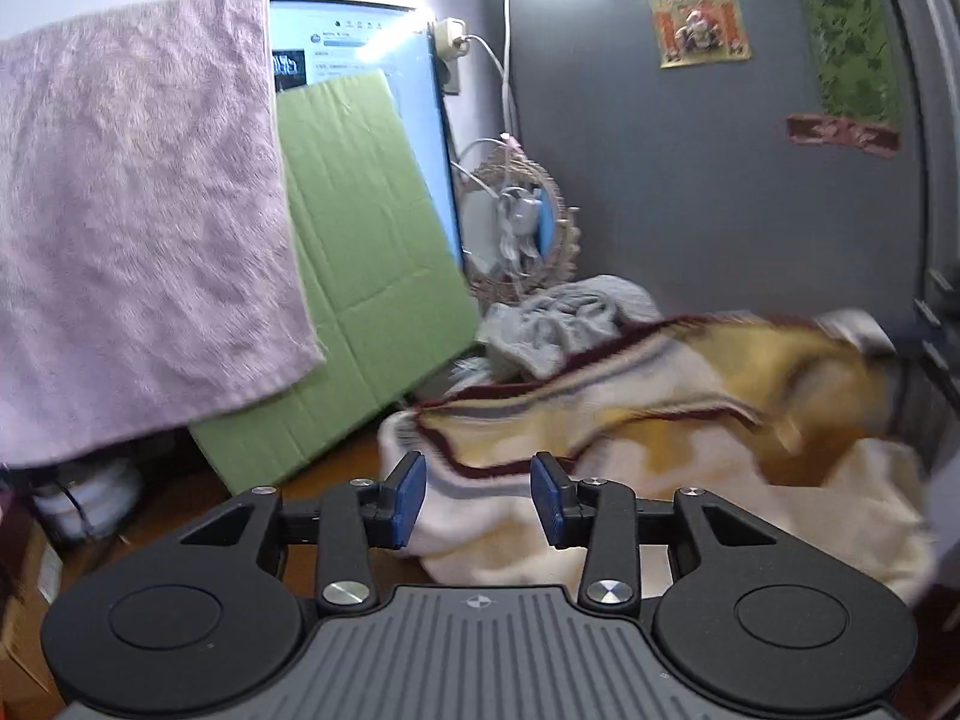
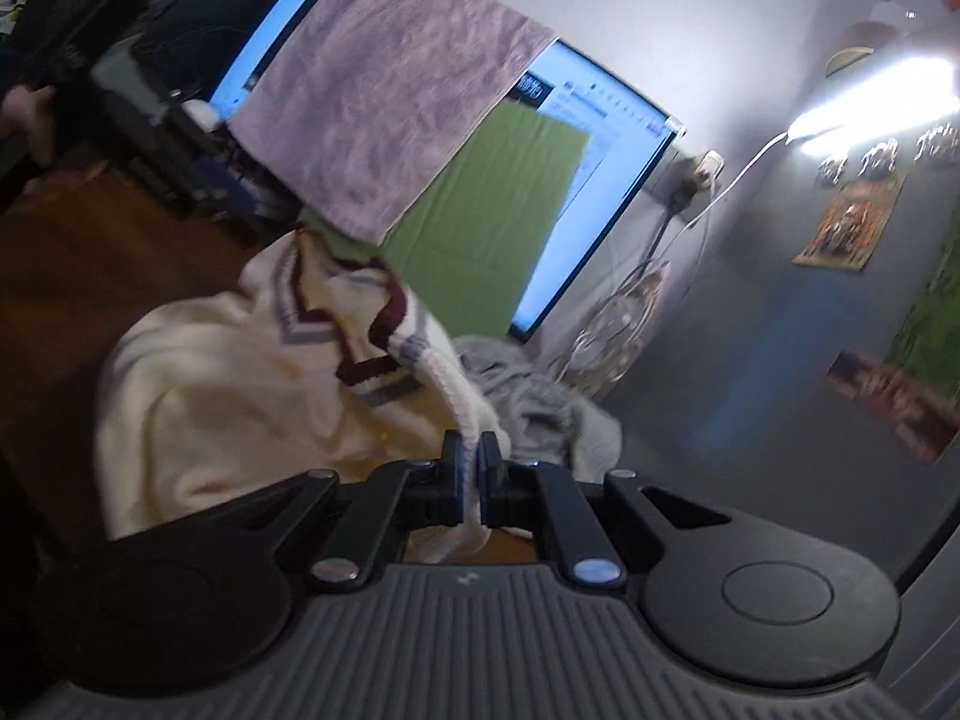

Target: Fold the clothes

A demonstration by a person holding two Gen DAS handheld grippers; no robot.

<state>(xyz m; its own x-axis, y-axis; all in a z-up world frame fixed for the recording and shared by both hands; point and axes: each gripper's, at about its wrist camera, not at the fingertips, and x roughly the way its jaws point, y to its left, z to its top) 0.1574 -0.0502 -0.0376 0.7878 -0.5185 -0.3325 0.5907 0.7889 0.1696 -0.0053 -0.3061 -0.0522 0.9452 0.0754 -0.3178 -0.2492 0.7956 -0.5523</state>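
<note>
A cream knit sweater (image 1: pixel 690 480) with maroon and grey V-neck trim and a yellow lining lies bunched on the brown table. My left gripper (image 1: pixel 479 498) is open, its blue pads on either side of the sweater's near edge, not pinching it. In the right wrist view the same sweater (image 2: pixel 240 384) is lifted and draped. My right gripper (image 2: pixel 471 468) is shut on a ribbed cream edge of the sweater, which runs up from between the fingers. A grey garment (image 1: pixel 564 324) lies behind the sweater; it also shows in the right wrist view (image 2: pixel 534 396).
A pink towel (image 1: pixel 132 228) hangs over a lit monitor (image 1: pixel 360 60), with a green cardboard sheet (image 1: pixel 366 276) leaning on it. A wire fan (image 1: pixel 522 228) stands by the grey wall. A strip light (image 2: pixel 870 102) glows at right. The brown tabletop (image 2: pixel 90 264) stretches left.
</note>
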